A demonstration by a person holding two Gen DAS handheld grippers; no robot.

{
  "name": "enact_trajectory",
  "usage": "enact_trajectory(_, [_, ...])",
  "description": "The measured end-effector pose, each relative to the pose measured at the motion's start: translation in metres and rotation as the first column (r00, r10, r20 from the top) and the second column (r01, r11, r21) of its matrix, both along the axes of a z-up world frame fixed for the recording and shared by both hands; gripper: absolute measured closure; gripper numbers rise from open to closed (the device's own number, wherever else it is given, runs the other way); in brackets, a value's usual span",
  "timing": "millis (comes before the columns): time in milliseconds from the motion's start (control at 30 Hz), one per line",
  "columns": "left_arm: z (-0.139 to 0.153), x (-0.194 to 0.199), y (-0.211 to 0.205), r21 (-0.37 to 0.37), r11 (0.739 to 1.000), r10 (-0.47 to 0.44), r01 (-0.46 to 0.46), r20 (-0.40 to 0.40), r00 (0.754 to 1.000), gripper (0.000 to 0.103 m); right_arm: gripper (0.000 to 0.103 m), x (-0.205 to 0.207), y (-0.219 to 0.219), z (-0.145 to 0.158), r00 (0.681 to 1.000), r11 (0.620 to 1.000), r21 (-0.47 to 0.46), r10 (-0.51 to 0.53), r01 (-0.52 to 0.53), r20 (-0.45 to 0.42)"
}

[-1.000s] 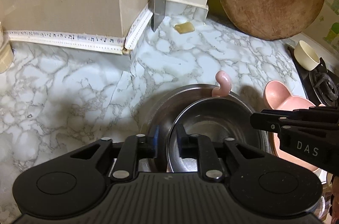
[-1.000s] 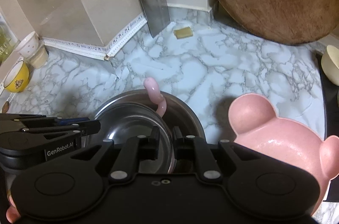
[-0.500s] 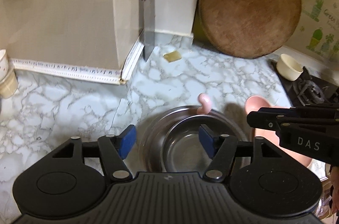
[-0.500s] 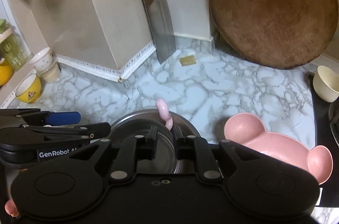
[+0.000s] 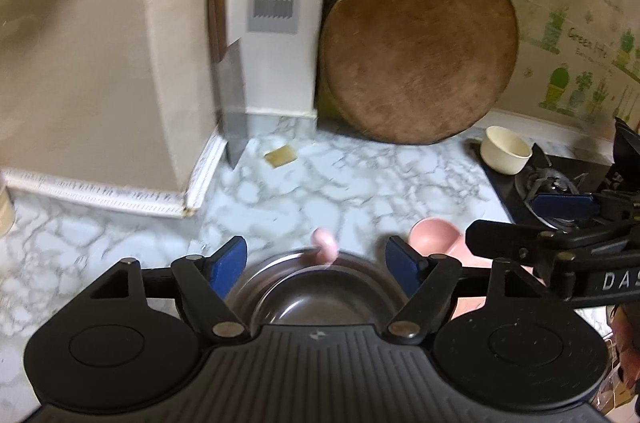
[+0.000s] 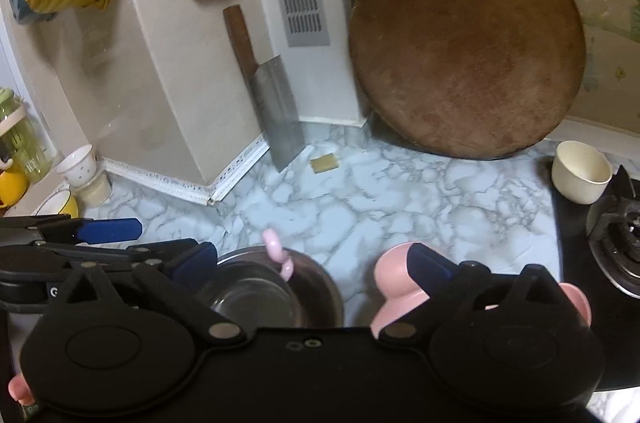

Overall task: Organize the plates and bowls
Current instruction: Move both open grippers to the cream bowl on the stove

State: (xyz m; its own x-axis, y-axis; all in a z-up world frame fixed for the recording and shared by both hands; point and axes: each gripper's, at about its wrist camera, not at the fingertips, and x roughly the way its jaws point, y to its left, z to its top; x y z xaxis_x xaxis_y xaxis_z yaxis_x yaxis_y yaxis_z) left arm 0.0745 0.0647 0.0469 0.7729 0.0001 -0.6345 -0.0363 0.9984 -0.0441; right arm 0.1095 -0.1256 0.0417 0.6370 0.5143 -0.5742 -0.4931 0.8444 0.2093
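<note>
So both grippers have just been opening w/ nothing between the pads: left gripper (image 5: 316,265) jaws spread wide over the nested steel bowls (image 5: 316,297), right gripper (image 6: 312,265) jaws fully apart. Bowls sit on the marble counter (image 6: 380,195) w/ a pink handle (image 6: 276,251) at their 12 o'clock rim. Pink bear-ear plate (image 6: 394,275) is just beside them at 3 o'clock; cream cup (image 6: 580,177) well apart, approx 2 o'clock.

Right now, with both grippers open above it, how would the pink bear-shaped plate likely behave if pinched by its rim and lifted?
The pink bear-shaped plate looks like rigid moulded plastic, so probably stiff and light. Its glossy surface suggests the pads could slip. Its lopsided ear lobes may make it tilt if gripped at one edge.
</note>
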Motion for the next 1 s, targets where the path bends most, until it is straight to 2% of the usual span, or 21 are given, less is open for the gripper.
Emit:
enact_trajectory(133, [0.003,0.02,-0.019,-0.011,1.0,-0.021,0.021,0.001,1.0,0.026,0.001,0.019,-0.023,0.006,1.0,1.0,-0.014,-0.022,0.022,-0.006])
enact_trajectory(400, [0.009,0.071,-0.069,-0.008,0.998,-0.061,0.061,-0.012,0.998,0.026,0.001,0.07,-0.082,0.011,0.991,0.99,-0.061,-0.129,0.128,-0.028])
enact_trajectory(700, [0.013,0.137,-0.138,0.022,0.996,-0.082,0.082,-0.019,0.996,0.026,0.001,0.126,-0.139,0.011,0.979,0.971,-0.128,-0.202,0.202,0.013])
enact_trajectory(1000, [-0.002,0.209,-0.202,0.023,0.995,-0.09,0.093,-0.089,0.992,0.026,0.003,0.188,-0.186,0.001,0.965,0.95,-0.174,-0.262,0.26,0.014])
